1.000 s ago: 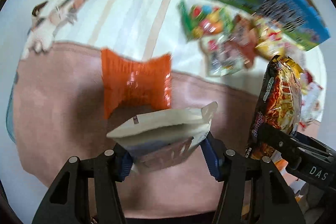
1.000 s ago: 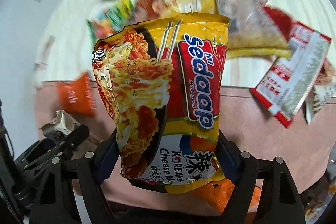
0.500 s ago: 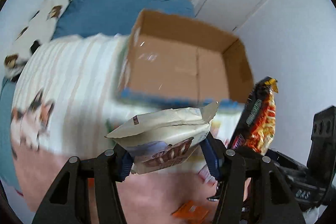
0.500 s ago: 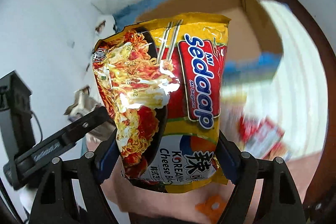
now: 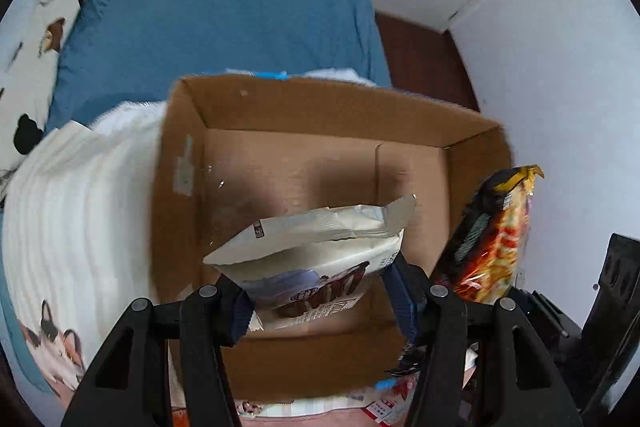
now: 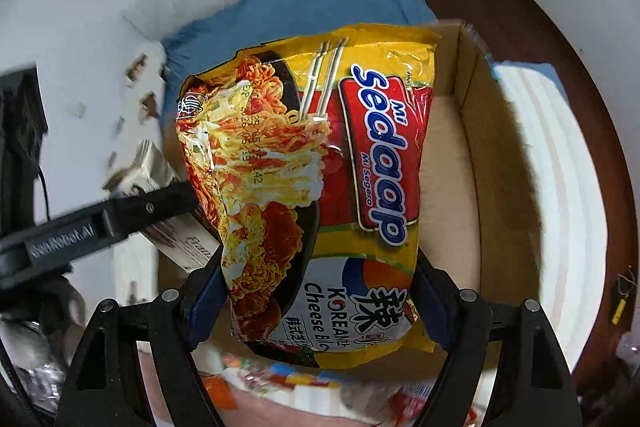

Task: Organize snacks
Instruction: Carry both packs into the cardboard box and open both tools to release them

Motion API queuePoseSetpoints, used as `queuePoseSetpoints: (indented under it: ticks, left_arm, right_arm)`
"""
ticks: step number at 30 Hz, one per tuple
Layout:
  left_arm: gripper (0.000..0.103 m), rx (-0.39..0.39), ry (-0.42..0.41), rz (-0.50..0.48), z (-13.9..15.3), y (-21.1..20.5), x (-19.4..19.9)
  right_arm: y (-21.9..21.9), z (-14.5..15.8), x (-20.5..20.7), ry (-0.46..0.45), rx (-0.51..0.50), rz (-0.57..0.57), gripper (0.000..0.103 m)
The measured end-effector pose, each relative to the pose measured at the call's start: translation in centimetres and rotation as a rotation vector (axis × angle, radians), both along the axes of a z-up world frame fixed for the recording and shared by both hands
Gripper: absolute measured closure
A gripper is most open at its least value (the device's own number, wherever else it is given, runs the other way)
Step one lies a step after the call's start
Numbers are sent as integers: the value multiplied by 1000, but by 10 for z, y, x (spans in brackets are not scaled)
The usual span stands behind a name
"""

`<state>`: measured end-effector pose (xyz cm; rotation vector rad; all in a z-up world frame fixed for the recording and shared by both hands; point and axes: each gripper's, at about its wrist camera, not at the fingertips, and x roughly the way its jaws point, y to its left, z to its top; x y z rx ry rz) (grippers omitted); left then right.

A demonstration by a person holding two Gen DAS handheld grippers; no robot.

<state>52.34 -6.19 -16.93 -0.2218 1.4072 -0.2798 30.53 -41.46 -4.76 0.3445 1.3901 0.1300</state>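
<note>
We are looking down into an open box point(image 5: 320, 163) sitting on a striped white blanket point(image 5: 80, 195). The box floor is bare cardboard, with walls rising on all four sides. The far rim is meeting the blue sheet point(image 5: 216, 11) and the right rim is lying close to the white wall point(image 5: 560, 87). A dark strip of floor point(image 5: 420, 55) is showing past the far right corner. Loose packets point(image 5: 384, 405) are lying just outside the near wall, blurred.

We are holding the left gripper point(image 5: 320, 295) over the near half of the box. Its blue pads are clamping a white snack pack point(image 5: 316, 255) by its lower end, and the torn top is sticking up and leaning right. The pack is hanging above the box floor and is not touching it.

We are holding the right gripper point(image 6: 320, 299) just to the right of the left one, over the right side of the box. Its jaws are standing fairly wide, squeezed onto the lower part of a yellow noodle pack point(image 6: 320, 187). The pack is standing upright and blocking most of the view, so we cannot tell how much floor lies under it.

Both grippers are pointing steeply down, side by side, with the packs close together but apart.
</note>
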Motion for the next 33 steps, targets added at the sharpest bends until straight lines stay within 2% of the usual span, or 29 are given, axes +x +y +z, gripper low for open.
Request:
queuePoseSetpoints:
  ticks: [1, 5, 7, 13, 15, 16, 17, 18, 20, 22, 26, 27, 30, 33]
  left_arm:
    - [48, 6, 19, -14, -8, -2, 8]
    - [48, 35, 87, -37, -39, -7, 26]
    - [48, 53, 107, -53, -50, -10, 33]
    - [48, 96, 120, -67, -67, -11, 44]
    - [48, 108, 110, -71, -68, -11, 47]
    - [48, 112, 99, -70, -67, -10, 48]
    - [44, 107, 92, -65, -66, -9, 49]
    - [28, 99, 87, -59, -66, -7, 49]
    - [8, 81, 76, -52, -63, -4, 49]
    - [8, 89, 63, -54, -59, -2, 46]
    - [8, 95, 43, -72, -50, -4, 38]
    - [8, 99, 32, -68, -45, -5, 37]
    - [8, 98, -13, -62, -34, -5, 25]
    - [8, 116, -93, -54, -16, -3, 6]
  right_arm:
    - [16, -18, 17, 22, -9, 3, 19]
    - [25, -44, 30, 85, -33, 13, 19]
    - [31, -60, 51, 107, -46, 18, 19]
    - [52, -64, 75, 163, -80, 36, 19]
    - [54, -79, 81, 187, -98, 41, 18]
    - [55, -77, 82, 180, -120, 45, 15]
    - [71, -71, 88, 170, -137, 48, 10]
    - [78, -63, 89, 156, -148, 48, 3]
    - [82, -50, 86, 149, -141, 42, 3]
    - [83, -59, 88, 143, -141, 41, 3]
    - [83, -40, 89, 112, -165, 50, 3]
    - [89, -47, 91, 105, -163, 49, 3]
    - [93, -35, 85, 61, -173, 43, 3]
    - [95, 0, 78, 8, -192, 39, 3]
